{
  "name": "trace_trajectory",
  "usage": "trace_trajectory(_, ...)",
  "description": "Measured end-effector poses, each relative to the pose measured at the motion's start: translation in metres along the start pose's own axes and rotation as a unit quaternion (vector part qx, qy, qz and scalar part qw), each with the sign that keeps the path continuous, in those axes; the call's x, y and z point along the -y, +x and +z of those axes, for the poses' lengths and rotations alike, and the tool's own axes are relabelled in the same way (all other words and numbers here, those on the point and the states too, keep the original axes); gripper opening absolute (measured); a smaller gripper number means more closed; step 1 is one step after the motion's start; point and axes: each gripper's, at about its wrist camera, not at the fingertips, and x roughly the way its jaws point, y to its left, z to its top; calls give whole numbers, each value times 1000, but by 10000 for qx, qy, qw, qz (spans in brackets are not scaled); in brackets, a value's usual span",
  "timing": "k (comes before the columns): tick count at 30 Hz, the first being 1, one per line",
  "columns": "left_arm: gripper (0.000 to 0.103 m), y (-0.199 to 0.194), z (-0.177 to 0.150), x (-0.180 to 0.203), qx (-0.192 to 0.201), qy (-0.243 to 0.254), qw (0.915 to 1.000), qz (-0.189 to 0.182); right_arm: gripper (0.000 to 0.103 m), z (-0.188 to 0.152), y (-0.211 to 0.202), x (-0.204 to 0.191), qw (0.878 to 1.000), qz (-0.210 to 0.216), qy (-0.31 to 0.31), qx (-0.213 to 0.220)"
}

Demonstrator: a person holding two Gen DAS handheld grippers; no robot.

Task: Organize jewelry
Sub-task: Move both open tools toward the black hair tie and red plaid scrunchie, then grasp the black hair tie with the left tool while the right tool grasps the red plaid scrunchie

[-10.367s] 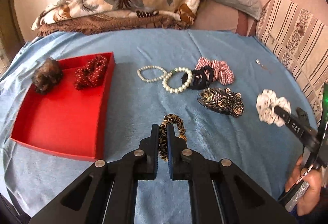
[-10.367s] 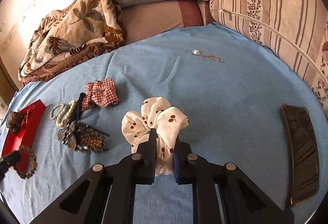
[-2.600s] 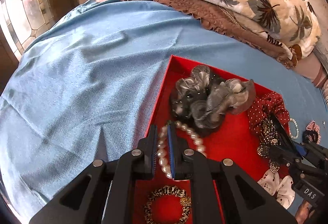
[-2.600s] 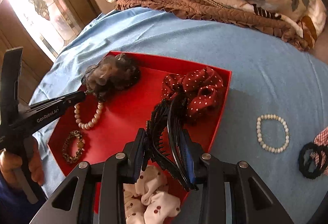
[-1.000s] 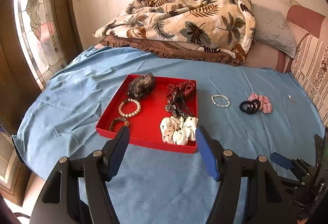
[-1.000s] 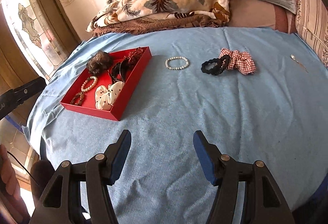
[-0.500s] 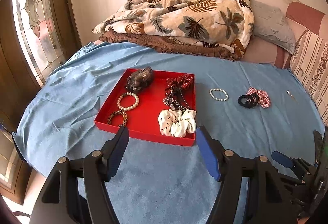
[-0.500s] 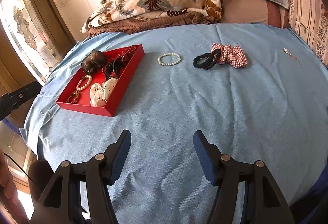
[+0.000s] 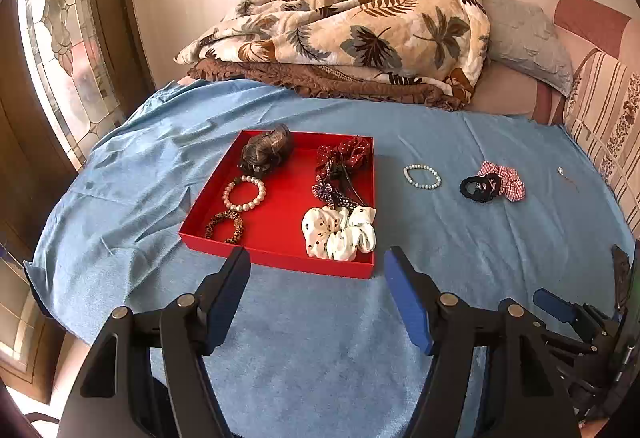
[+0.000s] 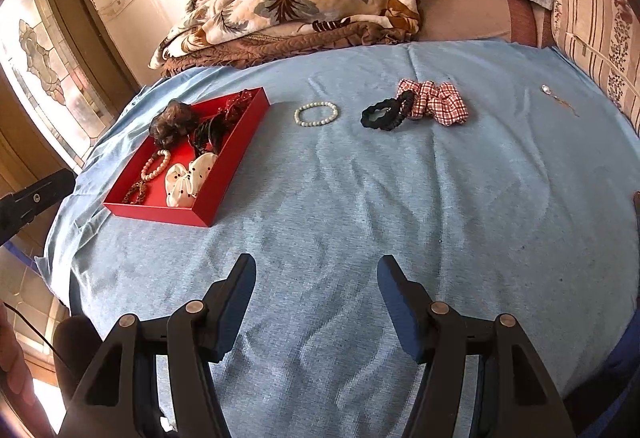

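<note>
Both grippers empty, three pieces left on the bed

My left gripper (image 9: 316, 292) and right gripper (image 10: 316, 294) hover, jaws apart; I'd reach centre-frame for the pearl bracelet (image 10: 316, 113), pinching its beads squarely, then the black scrunchie (image 10: 384, 113) beside the checked scrunchie (image 10: 434, 101), towards the red tray (image 10: 236, 153) left on rumpled blue bedsheet (image 10: 360, 205)

Both wrist fisheyes pitched down over blue bedspread (image 9: 320, 338), pulled back; shared: red tray (image 9: 280, 262) (image 10: 160, 213), pearl bracelet (image 10: 316, 113); rims distorted, probably vignetted.
</note>
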Motion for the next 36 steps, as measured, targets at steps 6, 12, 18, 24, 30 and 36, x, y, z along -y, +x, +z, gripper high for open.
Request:
trace_trajectory(6, 69, 4, 1, 7, -62, 110, 9999, -9, 68, -1, 2, 9, 10000, -23, 73, 0)
trace_trajectory(12, 69, 12, 4, 13, -175, 159, 9997, -73, 68, -1, 5, 27, 9997, -84, 233, 1)
trace_trajectory(18, 69, 26, 11, 26, -348, 204, 9984, -393, 68, 3, 6, 54, 9990, -291, 348, 58)
trace_trajectory(24, 69, 55, 24, 60, -452, 457, 9952, -734, 68, 21, 15, 92, 9974, -549, 450, 130)
trace_trajectory(30, 69, 104, 42, 100, -707, 499, 9889, -1208, 68, 52, 34, 130, 9960, -507, 699, 225)
trace_trajectory(36, 50, 161, 64, 150, -884, 530, 9809, -1647, 68, 92, 71, 155, 9951, -27, 950, 277)
